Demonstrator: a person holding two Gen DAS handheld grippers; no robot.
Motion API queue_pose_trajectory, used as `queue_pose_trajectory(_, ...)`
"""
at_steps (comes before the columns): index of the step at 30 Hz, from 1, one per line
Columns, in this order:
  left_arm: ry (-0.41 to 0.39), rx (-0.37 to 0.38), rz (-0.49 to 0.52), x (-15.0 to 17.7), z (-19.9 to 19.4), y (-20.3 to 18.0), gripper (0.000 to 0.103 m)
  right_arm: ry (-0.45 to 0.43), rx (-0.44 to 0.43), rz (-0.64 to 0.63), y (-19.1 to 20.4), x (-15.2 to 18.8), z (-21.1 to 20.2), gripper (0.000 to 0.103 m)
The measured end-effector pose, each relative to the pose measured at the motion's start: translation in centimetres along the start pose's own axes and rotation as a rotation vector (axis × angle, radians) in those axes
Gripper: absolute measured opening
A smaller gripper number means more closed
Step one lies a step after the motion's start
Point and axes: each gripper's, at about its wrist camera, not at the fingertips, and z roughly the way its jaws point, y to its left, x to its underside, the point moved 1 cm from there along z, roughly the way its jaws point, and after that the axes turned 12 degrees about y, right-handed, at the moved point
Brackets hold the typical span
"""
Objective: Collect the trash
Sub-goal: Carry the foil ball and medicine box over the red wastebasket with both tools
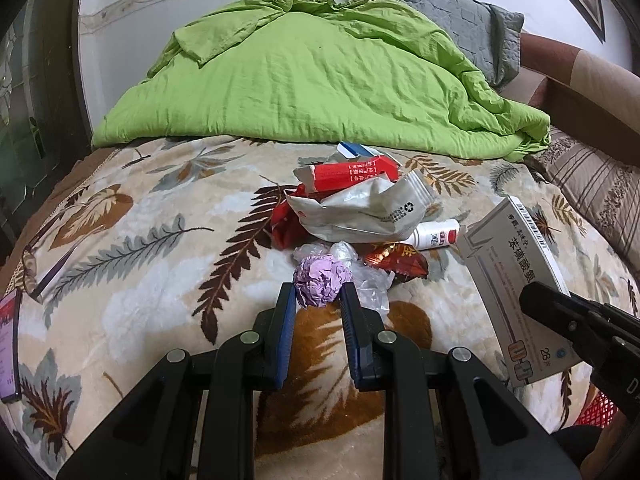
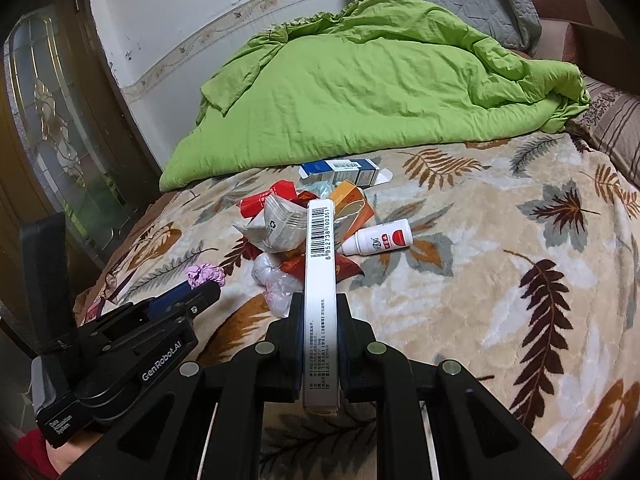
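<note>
— While the trash pile sits mid-bed on the leaf-print blanket (image 2: 460, 320), count it for me.

— One white medicine box (image 2: 320, 304), one crumpled purple paper ball (image 1: 322, 280), one silver pouch (image 1: 352, 216), one small white bottle (image 2: 378, 237), one blue carton (image 2: 340, 170).

— And the grippers?

— Right gripper (image 2: 320, 312) is clamped on the medicine box, barcode edge up, held above the blanket. Left gripper (image 1: 318, 300) stands partly apart, fingers flanking the paper ball at the pile's near edge; I cannot tell whether they touch it.
</note>
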Motion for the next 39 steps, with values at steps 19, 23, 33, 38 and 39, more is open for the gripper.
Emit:
queue_pose_trajectory(19, 0.016, 0.114, 0.061, 1.1, -1.1, -2.8, 0.022, 0.006, -0.048, 0.109, -3.5, 2.8, -5.0, 0.015)
queue_pose_trajectory(23, 0.025, 0.159, 0.104, 1.7, -1.8, -4.9, 0.022, -0.010, -0.061, 0.143, -4.7, 3.4, -7.2, 0.015)
queue_pose_trajectory(33, 0.045, 0.342, 0.261, 2.8, -6.3, -13.1, 0.022, -0.054, -0.021, 0.241, -9.6, 6.0, -13.8, 0.015)
queue_pose_trajectory(38, 0.073, 0.451, 0.389, 3.8, -8.6, -19.3, 0.022, -0.095, 0.059, 0.353, -14.5, 8.9, -18.8, 0.015)
queue_pose_trajectory(39, 0.083, 0.470, 0.412, 4.1, -8.8, -20.3, 0.022, -0.098, 0.073, 0.369, -15.3, 9.5, -19.6, 0.015)
